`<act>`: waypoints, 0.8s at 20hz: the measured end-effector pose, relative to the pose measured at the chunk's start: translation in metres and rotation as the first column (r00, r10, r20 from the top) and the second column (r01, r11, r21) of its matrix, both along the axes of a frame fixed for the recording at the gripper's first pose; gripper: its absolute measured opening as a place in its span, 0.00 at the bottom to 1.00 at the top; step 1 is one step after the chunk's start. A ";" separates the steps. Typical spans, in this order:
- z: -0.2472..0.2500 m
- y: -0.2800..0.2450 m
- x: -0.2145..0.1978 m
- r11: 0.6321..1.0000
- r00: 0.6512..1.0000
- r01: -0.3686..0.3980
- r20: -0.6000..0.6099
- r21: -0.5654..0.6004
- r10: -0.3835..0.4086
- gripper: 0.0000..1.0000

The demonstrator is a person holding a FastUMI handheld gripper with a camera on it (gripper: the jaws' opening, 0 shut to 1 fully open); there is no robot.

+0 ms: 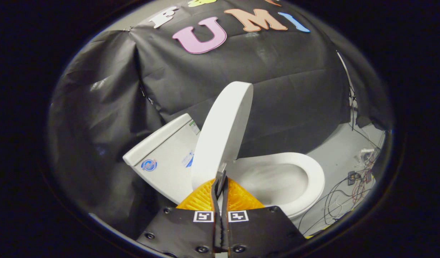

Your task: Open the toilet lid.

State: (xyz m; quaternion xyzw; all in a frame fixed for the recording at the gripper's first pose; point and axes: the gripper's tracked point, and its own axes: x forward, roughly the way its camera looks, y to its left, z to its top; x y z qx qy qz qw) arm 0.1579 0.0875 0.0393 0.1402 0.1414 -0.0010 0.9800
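Two fingers of the gripper point(221, 179) pressed together touch the raised toilet lid's point(221, 132) lower edge, seat point(313, 179) uncovered beside.

My tongs point(221, 179), seemingly closed, touch the raised lid point(221, 136); tank point(166, 157) behind it, seat point(295, 179) to its right.

One white ceramic toilet point(295, 179), one raised white plastic lid point(223, 129), one white tank point(166, 157) (two stickers), one closed gripper point(221, 179).
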 end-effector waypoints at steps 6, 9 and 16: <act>0.004 0.006 0.002 0.998 1.000 -0.007 0.024 -0.057 0.009 0.00; 0.007 0.009 0.002 0.997 0.999 -0.015 0.031 -0.079 0.018 0.00; 0.018 0.026 0.013 0.989 0.999 -0.035 0.031 -0.145 0.040 0.00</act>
